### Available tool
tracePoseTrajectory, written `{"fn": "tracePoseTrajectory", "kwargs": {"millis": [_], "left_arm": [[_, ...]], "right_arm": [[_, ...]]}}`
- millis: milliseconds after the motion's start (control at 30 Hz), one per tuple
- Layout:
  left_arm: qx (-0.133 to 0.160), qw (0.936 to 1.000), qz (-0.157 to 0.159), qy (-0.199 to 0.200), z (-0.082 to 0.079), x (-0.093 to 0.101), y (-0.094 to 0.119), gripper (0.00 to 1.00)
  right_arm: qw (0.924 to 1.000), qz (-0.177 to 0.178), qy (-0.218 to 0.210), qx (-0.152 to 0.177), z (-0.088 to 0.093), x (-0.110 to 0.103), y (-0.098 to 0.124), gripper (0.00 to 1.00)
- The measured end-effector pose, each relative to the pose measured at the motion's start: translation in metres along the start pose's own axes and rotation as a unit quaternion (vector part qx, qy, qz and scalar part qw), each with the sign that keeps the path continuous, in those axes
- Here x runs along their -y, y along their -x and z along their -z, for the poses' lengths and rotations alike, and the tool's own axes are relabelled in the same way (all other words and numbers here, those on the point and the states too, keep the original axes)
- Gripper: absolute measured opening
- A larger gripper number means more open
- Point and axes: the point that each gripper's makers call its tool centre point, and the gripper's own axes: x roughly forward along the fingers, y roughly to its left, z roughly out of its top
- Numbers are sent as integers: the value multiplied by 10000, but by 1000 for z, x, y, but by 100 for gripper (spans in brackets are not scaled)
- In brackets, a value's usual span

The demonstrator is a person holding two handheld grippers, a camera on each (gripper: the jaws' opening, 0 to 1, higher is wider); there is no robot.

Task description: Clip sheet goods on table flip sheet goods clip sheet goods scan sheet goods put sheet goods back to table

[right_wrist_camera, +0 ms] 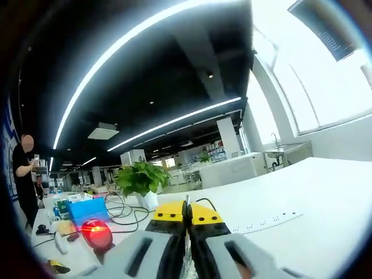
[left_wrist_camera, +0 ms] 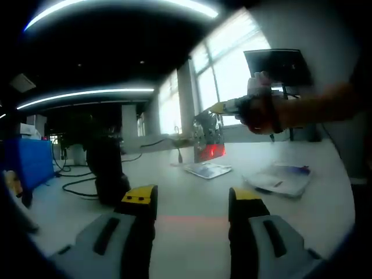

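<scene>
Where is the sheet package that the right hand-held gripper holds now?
In the left gripper view the sheet package hangs upper right of centre from the right hand-held gripper, above the white table and the packages there.

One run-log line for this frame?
left gripper open, empty | right gripper shut on sheet good, raised | scanner lit

White table (left_wrist_camera: 192, 203), seen past the left gripper's jaws. Straight ahead of the jaws, far side: flat sheet pack (left_wrist_camera: 207, 169). Ahead and to the right: another flat pack (left_wrist_camera: 279, 179) w/ blue print. Ahead-left: black scanner base (left_wrist_camera: 107, 171), cables (left_wrist_camera: 78, 186) beside it. Faint red line on the table just in front of the jaw tips.
</scene>
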Motion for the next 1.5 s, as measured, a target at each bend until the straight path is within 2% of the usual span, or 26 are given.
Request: {"fn": "tracePoseTrajectory", "kwargs": {"millis": [233, 367, 500, 700, 1100, 1300, 1500], "left_arm": [[36, 10000, -7, 17, -1, -1, 0, 42], [37, 10000, -14, -8, -1, -1, 1, 42], [12, 10000, -2, -24, 0, 0, 0, 41], [2, 10000, -11, -48, 0, -1, 0, 41], [-16, 10000, 16, -87, 1, 1, 0, 41], [-8, 10000, -4, -88, 1, 0, 0, 41], [-28, 9999, -26, -95, 2, 0, 0, 41]], "right_arm": [[9997, 12, 261, 12, 2, -6, -11, 0], [9987, -44, 504, 29, 8, -21, -20, 0], [9993, -73, 364, 61, 8, -28, -28, 0], [9991, -170, 396, -2, 19, -45, -32, 0], [9991, -177, 374, -77, 33, -58, -43, 0], [9991, -236, 343, -89, 33, -62, -54, 0], [9991, -284, 286, -105, 38, -70, -55, 0]]}}
